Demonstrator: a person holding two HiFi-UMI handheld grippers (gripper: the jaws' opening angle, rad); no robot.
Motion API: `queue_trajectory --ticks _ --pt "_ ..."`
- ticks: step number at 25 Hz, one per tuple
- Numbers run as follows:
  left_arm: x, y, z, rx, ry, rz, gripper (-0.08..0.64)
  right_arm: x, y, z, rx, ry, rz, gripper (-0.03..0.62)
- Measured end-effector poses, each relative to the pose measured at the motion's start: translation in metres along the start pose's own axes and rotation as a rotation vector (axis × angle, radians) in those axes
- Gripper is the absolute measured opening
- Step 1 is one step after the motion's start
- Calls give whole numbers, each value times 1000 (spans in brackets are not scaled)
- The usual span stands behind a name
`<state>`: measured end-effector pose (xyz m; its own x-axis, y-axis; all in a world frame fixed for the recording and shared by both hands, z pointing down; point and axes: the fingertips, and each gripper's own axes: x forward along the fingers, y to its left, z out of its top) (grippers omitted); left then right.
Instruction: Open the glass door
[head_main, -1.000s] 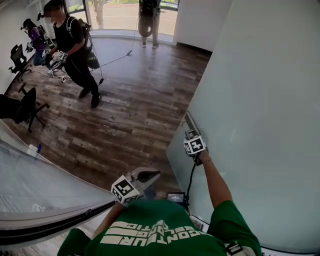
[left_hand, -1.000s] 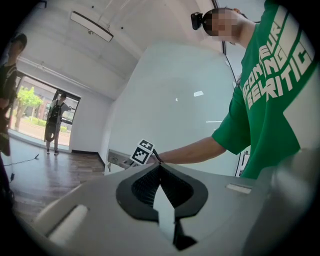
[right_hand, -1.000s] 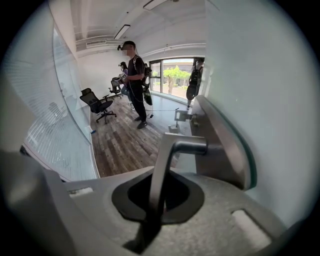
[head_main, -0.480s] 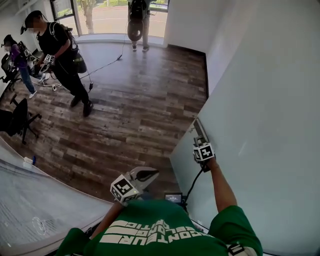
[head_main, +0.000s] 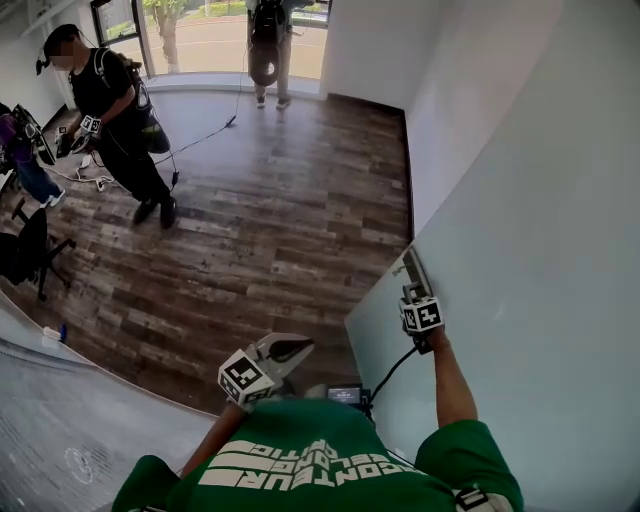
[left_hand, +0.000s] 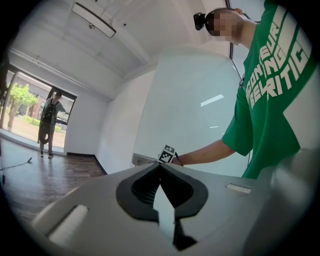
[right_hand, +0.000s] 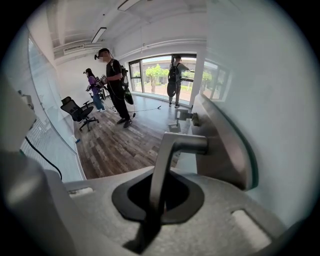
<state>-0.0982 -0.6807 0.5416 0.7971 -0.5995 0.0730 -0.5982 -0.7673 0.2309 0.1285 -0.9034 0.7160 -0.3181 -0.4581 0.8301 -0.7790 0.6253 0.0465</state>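
The right gripper (right_hand: 158, 197) squeezes the handle (right_hand: 172, 147) of the glass door (head_main: 385, 345).
The door stands at the right, with its edge out over the wood floor (head_main: 270, 230). In the head view the handle hides behind the gripper, and the green shirt (head_main: 320, 465) cuts off the door's bottom. The left gripper (left_hand: 160, 192) is pinched together and holds nothing. Bare floor lies beside the door's edge, and a person in black (head_main: 115, 110) stands well apart.

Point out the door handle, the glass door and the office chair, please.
door handle (right_hand: 163, 170): right gripper view, lever shaft.
glass door (head_main: 530, 300): head view, frosted pane.
office chair (right_hand: 79, 111): right gripper view, seat.
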Motion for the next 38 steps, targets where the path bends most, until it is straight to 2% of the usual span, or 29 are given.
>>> queue_trajectory --ticks 6,11,16,22,38 --pt "14 11 6 -18 20 -12 15 1 -28 -6 35 13 -16 -8" --pt "30 22 -11 -33 42 -14 15 0 -53 -12 59 9 -39 -8" --pt "56 32 3 -56 31 -6 15 -6 -76 -14 89 18 -56 -8" --pt "90 47 11 -46 36 -12 15 -1 -107 -19 126 18 -75 -8" --pt "151 67 27 -50 30 -70 15 -7 -178 -36 211 20 -133 -8"
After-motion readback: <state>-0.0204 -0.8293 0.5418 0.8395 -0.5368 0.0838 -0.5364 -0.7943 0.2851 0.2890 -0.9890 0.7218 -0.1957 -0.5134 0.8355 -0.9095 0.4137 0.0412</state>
